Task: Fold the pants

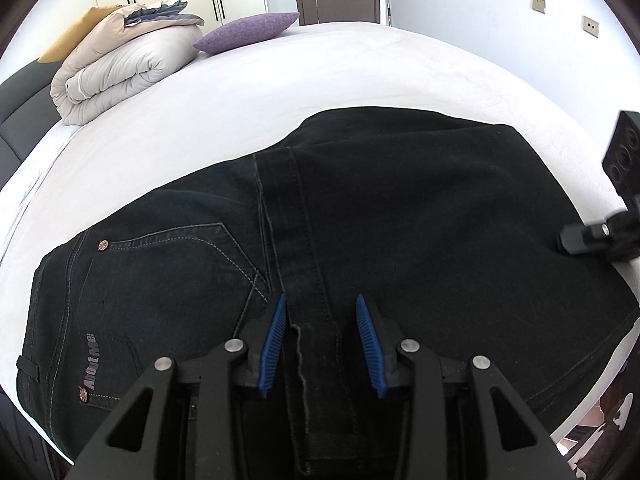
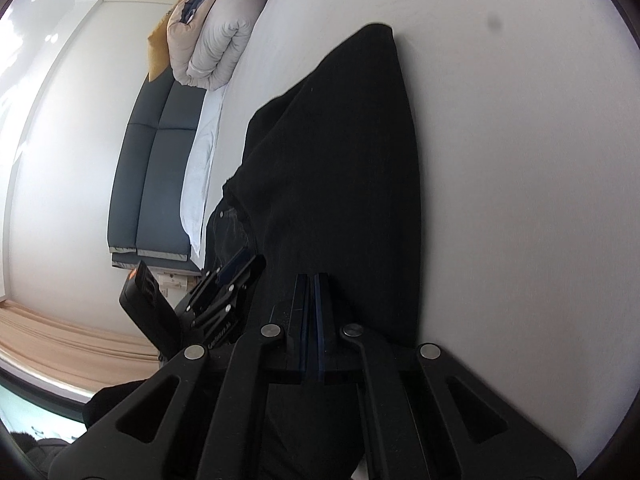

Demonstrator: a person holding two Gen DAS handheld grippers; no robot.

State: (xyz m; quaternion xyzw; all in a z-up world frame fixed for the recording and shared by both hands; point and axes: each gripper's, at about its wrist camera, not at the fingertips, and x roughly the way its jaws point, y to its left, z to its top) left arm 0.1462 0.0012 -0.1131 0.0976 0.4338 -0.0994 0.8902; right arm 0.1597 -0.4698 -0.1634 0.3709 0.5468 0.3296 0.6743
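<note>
Our left gripper point(image 1: 322, 344) stands partly open, its blue pads point(image 1: 274, 346) straddling a stitched seam of the dark pants point(image 1: 400, 220) without pressing it. Our right gripper point(image 2: 312, 312) has its pads together over the cloth; we cannot tell whether fabric is pinched. The pants lie folded on the white bed point(image 1: 240, 92). The back pocket point(image 1: 168, 264) reads "About Me" point(image 1: 91, 362).

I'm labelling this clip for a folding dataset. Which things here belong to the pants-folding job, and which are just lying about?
Part of the job:
- dark pants, spread on the bed
- left gripper, jaws open over a seam
- right gripper, jaws shut

Just lying about:
- folded duvet
- purple pillow
- white bed sheet, the work surface only
</note>
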